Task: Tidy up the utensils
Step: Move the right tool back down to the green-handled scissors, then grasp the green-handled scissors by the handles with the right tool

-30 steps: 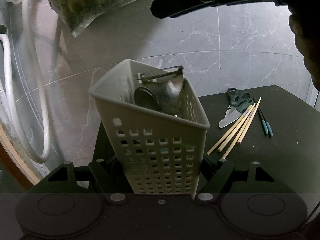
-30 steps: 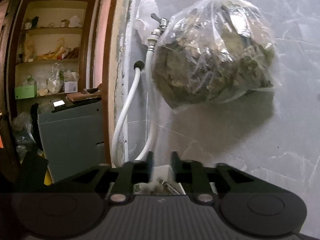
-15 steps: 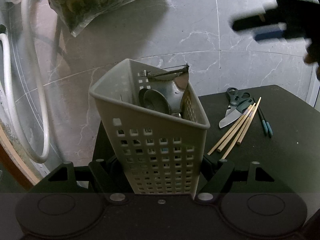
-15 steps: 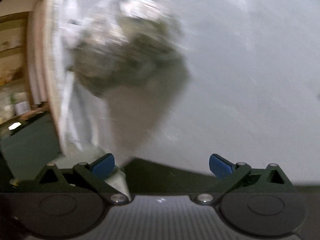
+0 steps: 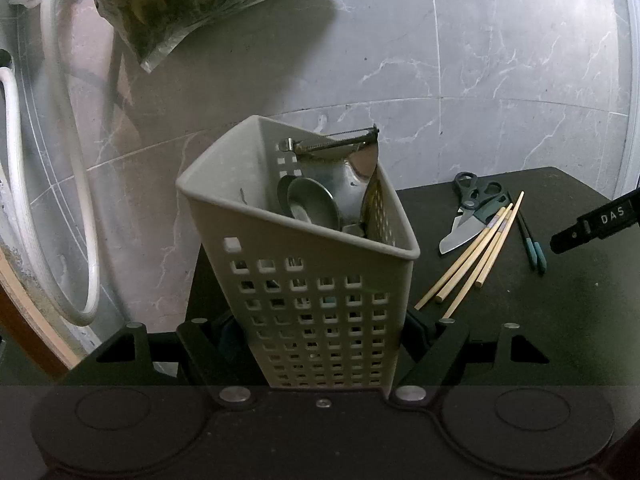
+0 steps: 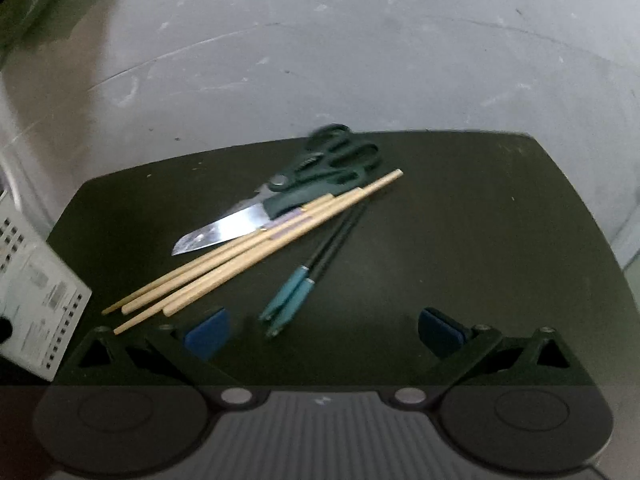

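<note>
Right wrist view: right gripper (image 6: 322,326) jaws spread, chopsticks (image 6: 256,246) mid-frame above them; left gripper (image 5: 316,332) jaws pinch basket (image 5: 304,280).

white hose (image 5: 56,184), hanging plastic bag (image 5: 192,4), marble wall (image 5: 500,40).

This looks like a home kitchen or wash corner. Grey marble-look wall tiles (image 5: 500,40) rise beyond the tongs, and a white water hose (image 5: 60,200) loops down the wall to the left of the left tongs, beside a wooden door frame (image 5: 24,320). A clear plastic bag (image 5: 188,4) of dried leaves hangs high on that wall. Between the left tongs' fingers stands a pale plastic cutlery basket (image 5: 320,300) with spoons (image 5: 312,204) inside. Ahead of the right tongs, on a dark tabletop (image 6: 460,220), lie a kitchen knife (image 6: 224,232), scissors (image 6: 332,160), wooden chopsticks (image 6: 256,244) and dark chopsticks (image 6: 312,272) with teal ends.
</note>
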`<state>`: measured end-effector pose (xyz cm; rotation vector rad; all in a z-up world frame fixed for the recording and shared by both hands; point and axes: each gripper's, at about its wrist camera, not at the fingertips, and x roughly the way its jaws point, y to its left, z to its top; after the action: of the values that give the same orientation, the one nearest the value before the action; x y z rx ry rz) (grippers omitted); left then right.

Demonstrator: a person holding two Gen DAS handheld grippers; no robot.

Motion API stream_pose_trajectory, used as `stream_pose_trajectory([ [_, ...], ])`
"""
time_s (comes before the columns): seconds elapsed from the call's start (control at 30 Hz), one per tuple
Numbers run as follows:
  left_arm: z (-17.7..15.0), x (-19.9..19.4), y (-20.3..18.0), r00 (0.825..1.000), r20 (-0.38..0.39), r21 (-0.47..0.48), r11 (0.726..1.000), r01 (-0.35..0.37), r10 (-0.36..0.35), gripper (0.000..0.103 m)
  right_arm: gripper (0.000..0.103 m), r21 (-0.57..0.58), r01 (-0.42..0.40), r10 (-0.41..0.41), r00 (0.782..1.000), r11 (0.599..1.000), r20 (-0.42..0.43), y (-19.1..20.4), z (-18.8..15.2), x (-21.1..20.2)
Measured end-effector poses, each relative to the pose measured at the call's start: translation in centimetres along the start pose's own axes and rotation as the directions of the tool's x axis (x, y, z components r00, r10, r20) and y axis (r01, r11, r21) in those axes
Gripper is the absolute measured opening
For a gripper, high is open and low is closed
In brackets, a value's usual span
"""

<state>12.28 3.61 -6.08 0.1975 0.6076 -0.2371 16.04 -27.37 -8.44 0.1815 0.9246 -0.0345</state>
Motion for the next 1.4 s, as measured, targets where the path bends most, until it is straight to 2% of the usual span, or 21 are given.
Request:
stream_pose_trajectory([
  [0.67, 0.1, 0.2, -0.3, 1.000, -0.013, -0.006, 1.000, -0.019, 0.019, 0.079, 0.103, -0.057, -0.051, 0.051, 0.999, 0.997, -0.001, 1.2, 2.3, 3.0],
  [0.87, 0.3, 0.3, -0.3, 1.000, -0.019, -0.008, 1.000, -0.021, 0.021, 0.079, 0.103, -0.072, -0.086, 0.090, 0.994, 0.994, 0.060, 1.4, 5.9, 3.9],
  [1.03, 0.4, 0.4, -0.3, 1.000, -0.020, -0.011, 1.000, -0.022, 0.022, 0.079, 0.103, 0.013, -0.136, 0.134, 0.986, 0.991, 0.102, 0.7, 10.8, 6.1],
  [1.13, 0.4, 0.4, -0.3, 0.999, -0.022, -0.011, 1.000, -0.023, 0.023, 0.079, 0.103, 0.106, -0.114, 0.109, 0.993, 0.988, 0.053, 0.0, 13.4, 8.6],
  [1.23, 0.5, 0.5, -0.4, 0.999, -0.024, -0.013, 1.000, -0.025, 0.025, 0.079, 0.102, 0.219, -0.122, 0.125, 0.992, 0.968, 0.002, -1.1, 15.1, 10.8],
  [1.3, 0.5, 0.5, -0.4, 0.999, -0.024, -0.014, 1.000, -0.026, 0.026, 0.079, 0.097, 0.268, -0.120, 0.129, 0.992, 0.956, -0.015, -1.6, 15.9, 11.9],
  [1.4, 0.5, 0.6, -0.4, 0.999, -0.024, -0.016, 0.999, -0.028, 0.027, 0.079, 0.091, 0.301, -0.066, 0.081, 0.996, 0.951, -0.039, -2.1, 16.1, 12.8],
])
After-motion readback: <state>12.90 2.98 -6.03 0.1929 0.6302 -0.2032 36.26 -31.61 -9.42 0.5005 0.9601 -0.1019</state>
